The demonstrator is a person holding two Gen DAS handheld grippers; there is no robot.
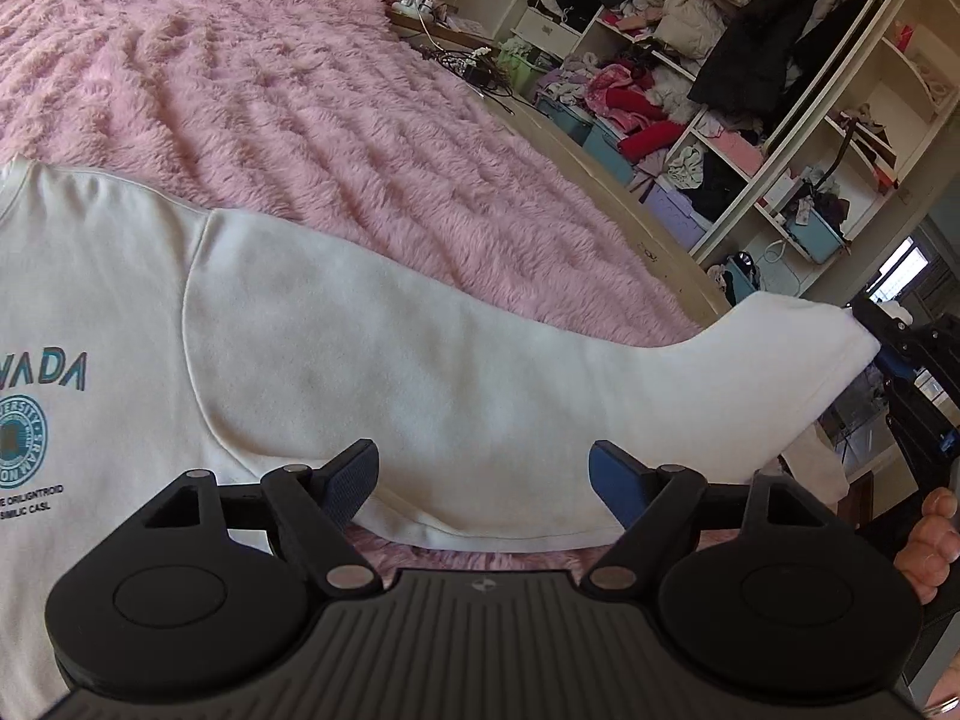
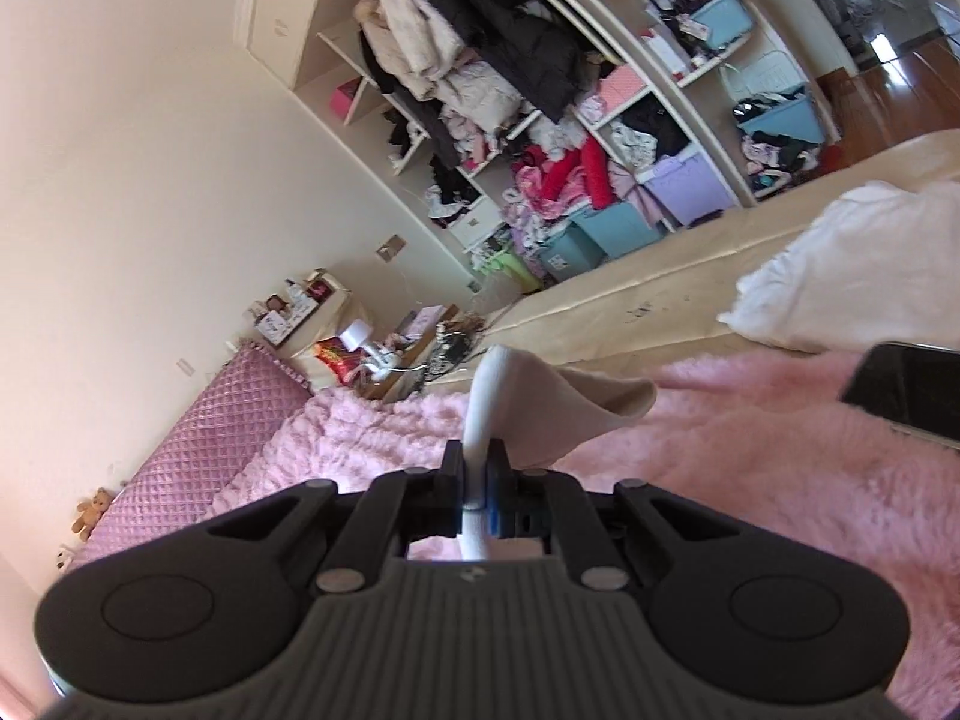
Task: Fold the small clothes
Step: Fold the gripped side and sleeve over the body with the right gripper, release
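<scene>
A white sweatshirt (image 1: pixel 120 324) with teal lettering lies across the lower left and middle of the left wrist view, flat on a fluffy pink blanket (image 1: pixel 288 90). Its sleeve (image 1: pixel 540 372) stretches to the right edge, where the right gripper (image 2: pixel 478 498) is clamped on the lifted cuff (image 2: pixel 489 414). The left gripper (image 1: pixel 483 486) hangs over the sleeve, jaws spread wide, holding nothing. A dark phone (image 2: pixel 912 390) lies on the blanket at the right of the right wrist view.
</scene>
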